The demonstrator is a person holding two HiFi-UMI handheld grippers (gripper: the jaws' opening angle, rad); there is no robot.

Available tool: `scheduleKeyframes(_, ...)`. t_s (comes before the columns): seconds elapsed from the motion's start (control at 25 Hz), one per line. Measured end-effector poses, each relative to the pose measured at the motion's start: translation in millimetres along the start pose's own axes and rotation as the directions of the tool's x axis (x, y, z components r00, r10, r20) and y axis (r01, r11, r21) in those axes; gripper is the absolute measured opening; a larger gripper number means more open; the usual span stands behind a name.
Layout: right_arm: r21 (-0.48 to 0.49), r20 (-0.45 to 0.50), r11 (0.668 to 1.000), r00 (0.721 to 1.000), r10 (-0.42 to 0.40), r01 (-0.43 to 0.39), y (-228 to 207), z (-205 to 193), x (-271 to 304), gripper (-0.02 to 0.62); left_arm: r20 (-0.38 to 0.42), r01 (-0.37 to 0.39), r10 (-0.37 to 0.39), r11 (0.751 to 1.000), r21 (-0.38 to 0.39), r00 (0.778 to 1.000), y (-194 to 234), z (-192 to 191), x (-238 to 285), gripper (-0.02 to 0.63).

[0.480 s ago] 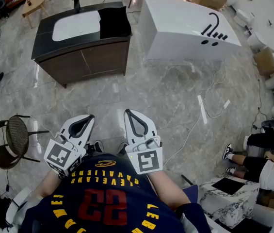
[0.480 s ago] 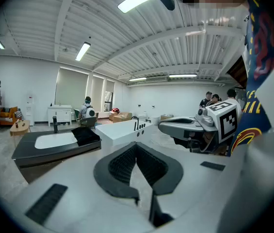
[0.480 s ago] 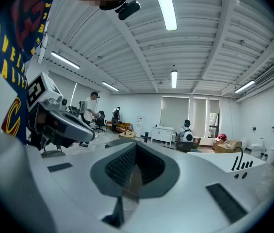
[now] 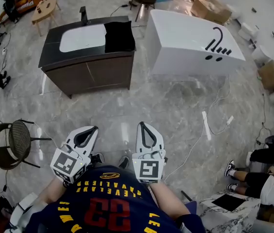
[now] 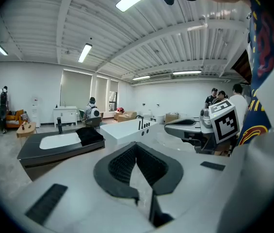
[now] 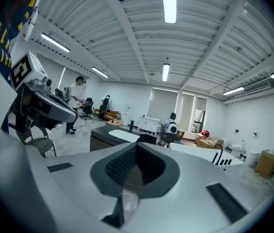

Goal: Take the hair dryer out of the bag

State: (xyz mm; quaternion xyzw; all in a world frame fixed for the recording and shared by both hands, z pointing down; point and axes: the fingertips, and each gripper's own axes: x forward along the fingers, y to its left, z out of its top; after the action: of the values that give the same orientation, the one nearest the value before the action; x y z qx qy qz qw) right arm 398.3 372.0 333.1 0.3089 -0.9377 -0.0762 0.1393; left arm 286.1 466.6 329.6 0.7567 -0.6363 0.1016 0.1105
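A black bag lies on the dark vanity cabinet, right of its white sink. No hair dryer is in view. My left gripper and right gripper are held side by side close to my body, well short of the cabinet, over the floor. Both have their jaws together with nothing between them. The left gripper view looks along its own jaws to the bag far off. The right gripper points at the cabinet too.
A white bathtub stands right of the cabinet. A round chair is at my left. Cables trail over the marble floor on the right, near a seated person's legs. Cardboard boxes and other people stand at the back.
The cabinet and tub sit a little lower and farther right in the head view. My right gripper has shifted slightly right; both stay shut and empty.
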Motion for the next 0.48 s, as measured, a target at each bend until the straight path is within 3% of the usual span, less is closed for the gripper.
scheduleKeyframes(0.16,-0.127,0.03,0.988,0.995,0.094,-0.09,8.2,6.7,-2.1,-0.006,0.0,-0.043,0.043,0.999,0.024,0.999,0.0,1.8,4.2,0.003)
scheduleKeyframes(0.28,-0.315,0.044,0.937,0.984,0.172,-0.149,22.0,10.8,1.6,-0.005,0.002,-0.084,0.084,0.994,0.077,0.996,4.7,8.2,5.1,0.003)
scheduleKeyframes(0.36,-0.421,0.051,0.895,0.982,0.184,-0.146,22.9,13.1,1.6,-0.005,-0.002,-0.107,0.108,0.988,0.109,0.994,7.4,9.2,4.4,0.003)
scheduleKeyframes(0.4,-0.445,0.062,0.885,0.981,0.183,-0.137,21.7,14.8,1.8,-0.005,-0.005,-0.115,0.117,0.986,0.117,0.993,8.8,8.7,3.7,0.003)
scheduleKeyframes(0.48,-0.421,0.098,0.897,0.977,0.189,-0.131,19.8,19.8,4.3,-0.005,-0.017,-0.126,0.129,0.985,0.119,0.991,13.5,6.0,2.3,0.003)
